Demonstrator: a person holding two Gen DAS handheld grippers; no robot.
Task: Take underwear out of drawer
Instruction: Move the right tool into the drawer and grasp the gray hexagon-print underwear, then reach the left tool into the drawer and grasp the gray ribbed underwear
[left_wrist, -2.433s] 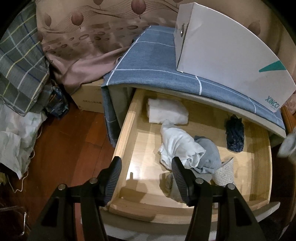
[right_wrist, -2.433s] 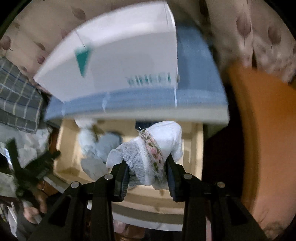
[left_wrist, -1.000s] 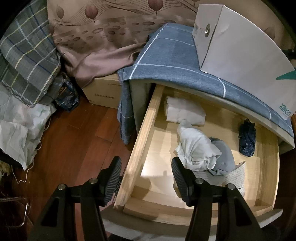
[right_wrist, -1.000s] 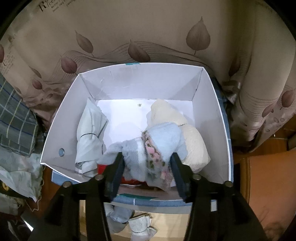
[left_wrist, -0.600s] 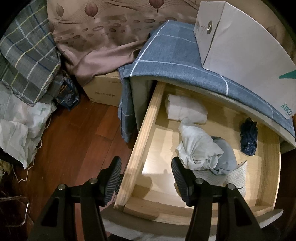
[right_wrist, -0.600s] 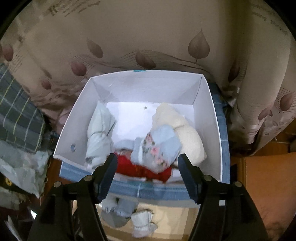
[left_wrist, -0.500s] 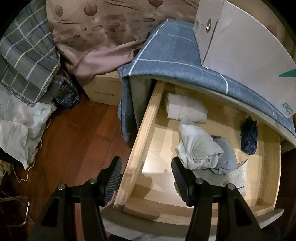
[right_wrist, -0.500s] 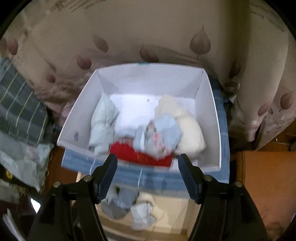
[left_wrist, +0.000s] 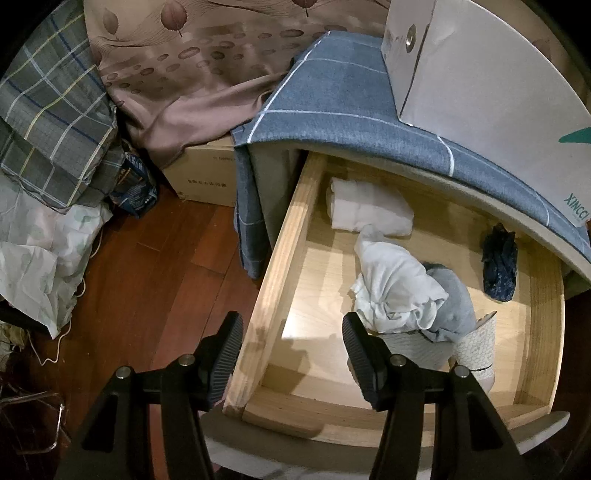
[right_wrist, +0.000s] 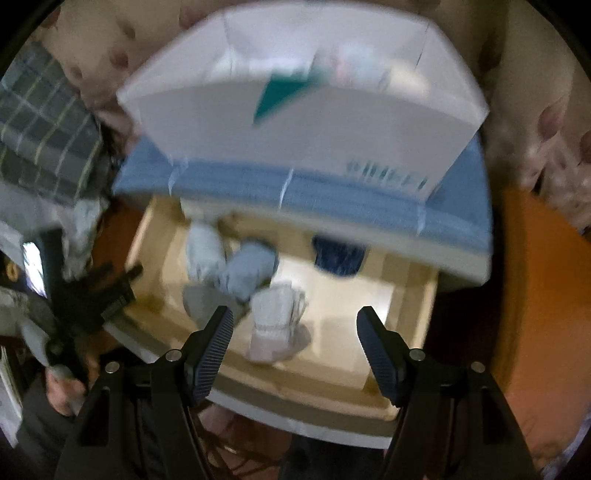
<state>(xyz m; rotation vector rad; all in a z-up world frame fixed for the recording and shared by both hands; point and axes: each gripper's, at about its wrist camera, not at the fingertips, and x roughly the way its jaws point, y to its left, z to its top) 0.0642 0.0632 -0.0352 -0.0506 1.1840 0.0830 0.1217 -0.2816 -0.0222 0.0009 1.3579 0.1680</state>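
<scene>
Inside the drawer (left_wrist: 284, 236), about 5 garments remain, so much is left; the left gripper (left_wrist: 291, 354) and right gripper (right_wrist: 295, 347) both hover empty, jaws apart.

The right wrist view is smeared with motion blur: the lettering on the white box (right_wrist: 295, 122) can't be read, and its contents (right_wrist: 354, 70) are only pale streaks. In the left wrist view that box runs off the right edge. The dark blue bundle (right_wrist: 338, 258) sits half hidden under the blue cloth (right_wrist: 332, 184).
</scene>
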